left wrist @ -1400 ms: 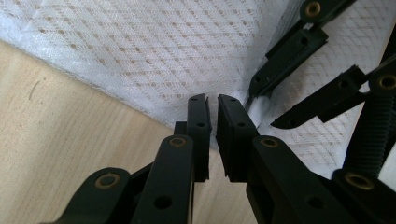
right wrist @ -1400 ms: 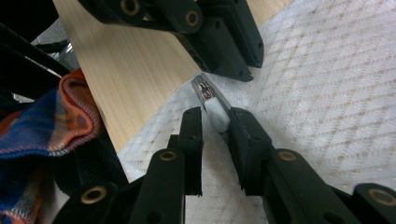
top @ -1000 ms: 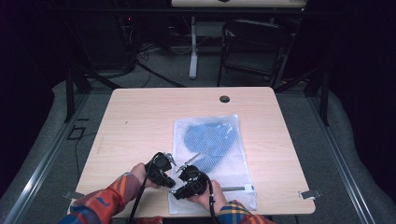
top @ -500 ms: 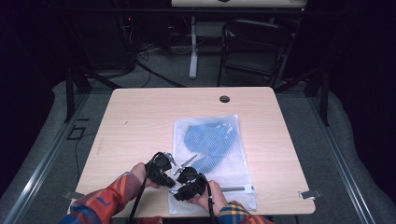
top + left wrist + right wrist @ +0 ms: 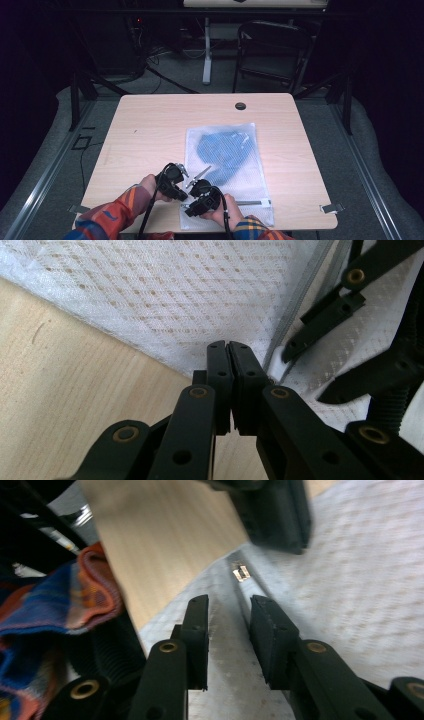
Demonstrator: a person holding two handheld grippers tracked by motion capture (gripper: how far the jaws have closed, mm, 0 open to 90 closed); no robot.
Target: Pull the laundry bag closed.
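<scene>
High view: a white mesh bag [image 5: 227, 172] lies flat on the right half of the desk [image 5: 150, 130], with a blue cloth [image 5: 225, 155] inside it. Both hands come in at the near edge. The left gripper [image 5: 184, 176] sits at the bag's near left corner, and the right gripper [image 5: 192, 200] sits just beside it, over the bag's near edge. A zipper [image 5: 250, 202] runs along that near edge. A chair [image 5: 272, 50] stands beyond the far edge of the desk.

Left gripper view: the jaws of the left gripper [image 5: 230, 347] are pressed together, pinching the edge of the mesh bag [image 5: 165, 295] at its corner. The zipper [image 5: 300, 300] runs away to the right of them, and the right gripper [image 5: 300, 352] points in from the right.

Right gripper view: the right gripper [image 5: 227, 607] has narrow jaws, a small gap between them, and they have just been opening. The zipper [image 5: 250, 595] and its metal pull [image 5: 242, 572] lie in line with the gap; the pads do not press on them. The left gripper [image 5: 275, 510] is at the top, a plaid sleeve [image 5: 55, 610] at the left.
</scene>
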